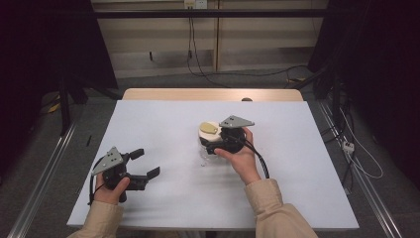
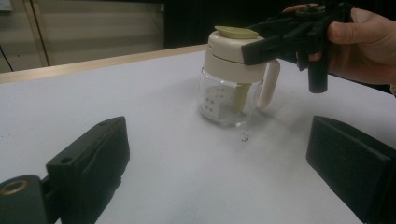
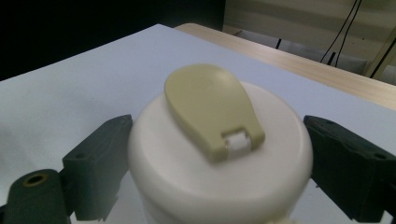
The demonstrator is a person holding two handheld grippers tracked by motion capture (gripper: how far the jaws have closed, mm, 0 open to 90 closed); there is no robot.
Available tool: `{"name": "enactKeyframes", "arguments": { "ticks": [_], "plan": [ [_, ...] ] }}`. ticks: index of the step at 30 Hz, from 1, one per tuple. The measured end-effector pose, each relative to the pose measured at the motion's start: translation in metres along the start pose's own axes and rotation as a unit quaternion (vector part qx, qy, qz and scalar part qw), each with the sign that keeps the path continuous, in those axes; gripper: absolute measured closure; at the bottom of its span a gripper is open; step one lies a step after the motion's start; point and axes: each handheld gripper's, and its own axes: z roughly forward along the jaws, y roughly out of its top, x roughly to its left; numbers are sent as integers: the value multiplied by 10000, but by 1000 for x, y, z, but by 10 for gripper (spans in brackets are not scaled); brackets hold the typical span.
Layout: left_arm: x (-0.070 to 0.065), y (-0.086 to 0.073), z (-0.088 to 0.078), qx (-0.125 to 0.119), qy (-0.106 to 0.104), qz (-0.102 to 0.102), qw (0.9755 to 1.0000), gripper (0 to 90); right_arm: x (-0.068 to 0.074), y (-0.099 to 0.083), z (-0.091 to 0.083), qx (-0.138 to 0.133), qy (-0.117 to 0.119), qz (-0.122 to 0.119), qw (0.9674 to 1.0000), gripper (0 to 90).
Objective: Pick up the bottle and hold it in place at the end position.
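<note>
**Right gripper set around the jar's cream lid, left gripper idle and open**

From the high view, your right hand (image 1: 242, 156) reaches in from the lower right with the sleeve angled toward the table's middle, and it holds the right gripper (image 1: 210, 144) against the small jar (image 1: 209, 141), which stands a little right of centre on the white table (image 1: 163, 124). Your left hand (image 1: 113, 187) rests near the front left corner, well apart from the jar. The left gripper (image 1: 146, 163) points to the right, its jaws spread wide with nothing between them.

In the left gripper view, your two black jaws stand far apart over bare table. Beyond them the jar (image 2: 231, 77) stands upright: a clear glass body, a cream lid (image 2: 233, 53) with an olive flap (image 2: 236, 32) on top, and a cream handle (image 2: 268, 84) on its right. Inside the glass you can see a white perforated piece and an olive stem. The right gripper (image 2: 275, 44) comes in from the right at lid height, one black jaw lying across the lid's side, with your fingers (image 2: 359, 32) wrapped around the grip.

In the right gripper view, the lid (image 3: 219, 172) sits between your jaws, one on each side. The left jaw touches or nearly touches the lid; on the right a thin gap seems to remain, so you cannot tell whether the jaws are clamped. The olive flap (image 3: 212, 107) lies flat, hinged at the near edge.
</note>
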Motion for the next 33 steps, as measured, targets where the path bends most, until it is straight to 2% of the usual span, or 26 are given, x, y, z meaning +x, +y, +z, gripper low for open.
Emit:
{"name": "enactKeyframes", "arguments": {
  "ticks": [5, 6, 9, 11, 12, 15, 17, 18, 20, 25, 30, 32, 33],
  "plan": [
    [0, 0, 1, 8, -13, -19, 10000, 57, -2, 2, -8, -57, 3, 111, 9999, 85],
    [0, 0, 1, 40, -14, 35, 10000, 57, -3, 3, -11, -95, 5, 147, 9998, 87],
    [-1, 0, 1, 46, 6, 36, 10000, 57, -4, 8, -22, -194, -98, 121, 9997, 106],
    [-1, 0, 2, 65, 31, 73, 9999, 57, -7, 11, -30, -305, -65, 192, 9993, 133],
    [-1, 0, 2, 67, 26, 61, 10000, 57, -9, 13, -34, -364, -42, 243, 9990, 162],
    [-2, 1, 4, 77, 14, 82, 9999, 57, -16, 16, -42, -517, 13, 404, 9978, 339],
    [-2, 2, 5, 95, 8, 62, 9999, 57, -19, 19, -46, -614, 29, 354, 9975, 516],
    [-3, 2, 6, 100, -16, 59, 9999, 57, -19, 20, -46, -624, 87, 365, 9973, 563],
    [-4, 3, 7, 100, -31, 64, 9999, 57, -18, 22, -47, -633, 9, 193, 9978, 715],
    [-3, 3, 10, 130, -56, 54, 9999, 57, -19, 23, -45, -580, -56, 62, 9983, 865],
    [-4, 5, 12, 113, -61, 31, 9999, 57, -23, 20, -39, -493, -63, 137, 9987, 892],
    [-4, 6, 13, 105, -62, 52, 9999, 57, -22, 20, -38, -508, -149, 102, 9985, 900],
    [-4, 7, 13, 90, -53, 46, 9999, 57, -22, 19, -36, -485, -43, 145, 9987, 900]
  ]
}}
